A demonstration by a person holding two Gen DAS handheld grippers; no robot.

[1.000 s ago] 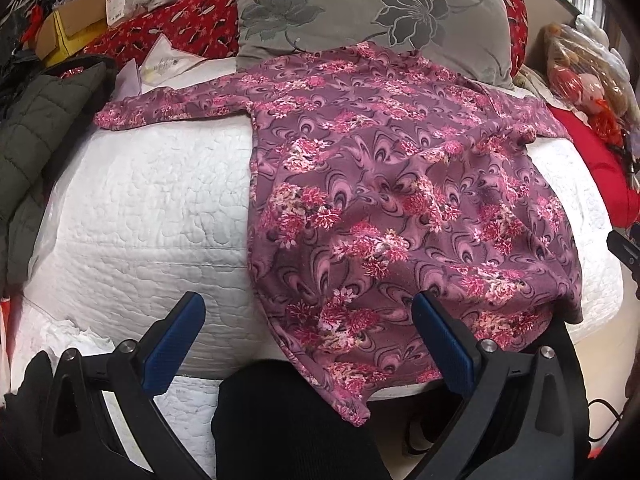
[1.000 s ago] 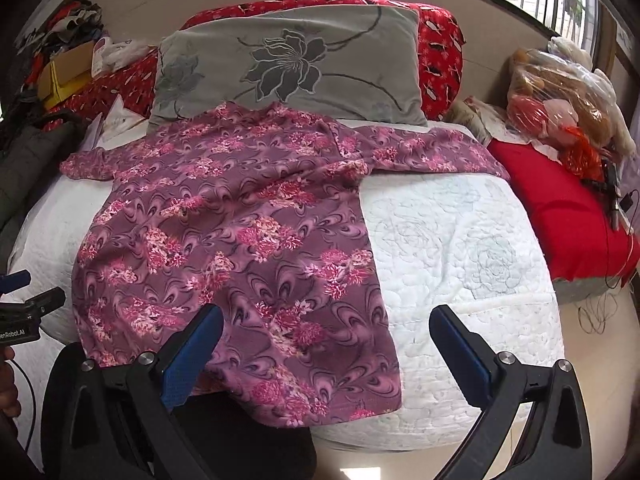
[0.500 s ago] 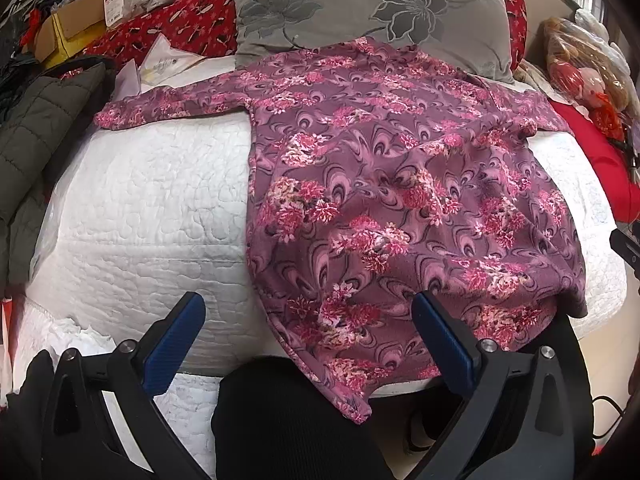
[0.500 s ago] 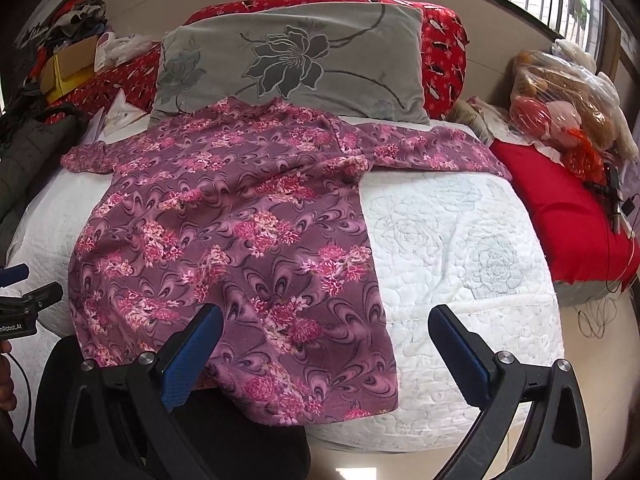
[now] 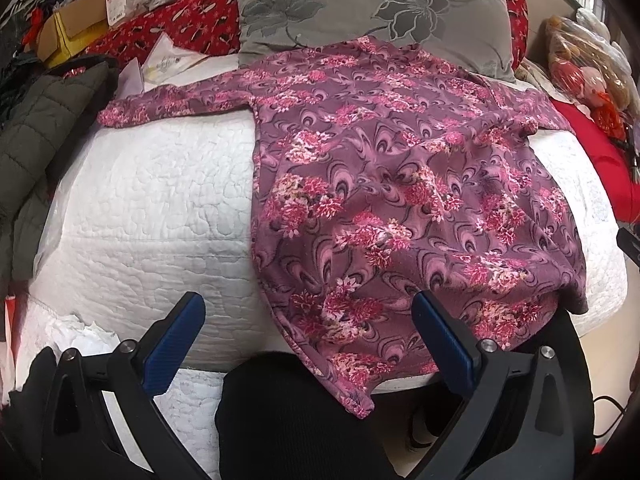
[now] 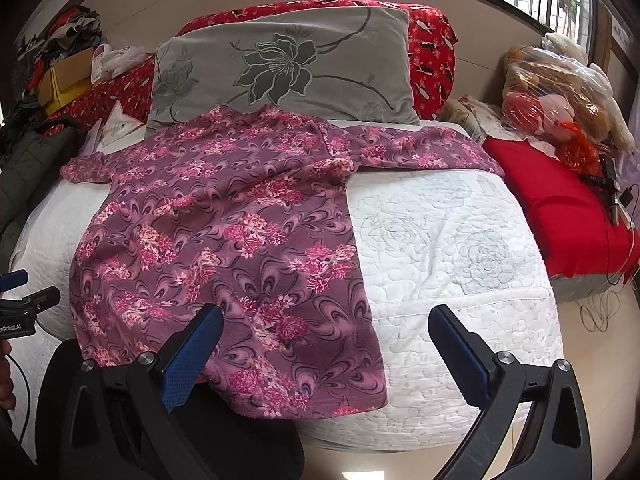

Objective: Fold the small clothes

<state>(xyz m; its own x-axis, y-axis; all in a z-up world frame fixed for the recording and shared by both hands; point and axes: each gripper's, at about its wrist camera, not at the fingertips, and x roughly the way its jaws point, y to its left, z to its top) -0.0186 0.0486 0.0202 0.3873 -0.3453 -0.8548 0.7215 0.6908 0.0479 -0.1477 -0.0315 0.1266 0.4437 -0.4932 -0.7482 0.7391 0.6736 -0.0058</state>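
Left claw (image 5: 306, 330) and right claw (image 6: 326, 338): black frames, blue ribbed pads (image 6: 188, 360), silver screws (image 5: 489, 345). Black trousers (image 5: 296, 412), lower centre.

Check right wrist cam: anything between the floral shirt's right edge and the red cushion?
Only bare white quilt lies between the floral shirt and the red cushion; the right wrist view shows it.

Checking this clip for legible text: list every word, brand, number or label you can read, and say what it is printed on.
"nRobot.AI": white lettering on the black body of the left claw, cut off by the right wrist view's left edge.
Paper beside the grey pillow: faint print, too blurred to read.
Pink-and-white tag on the cardboard box: too small to read.
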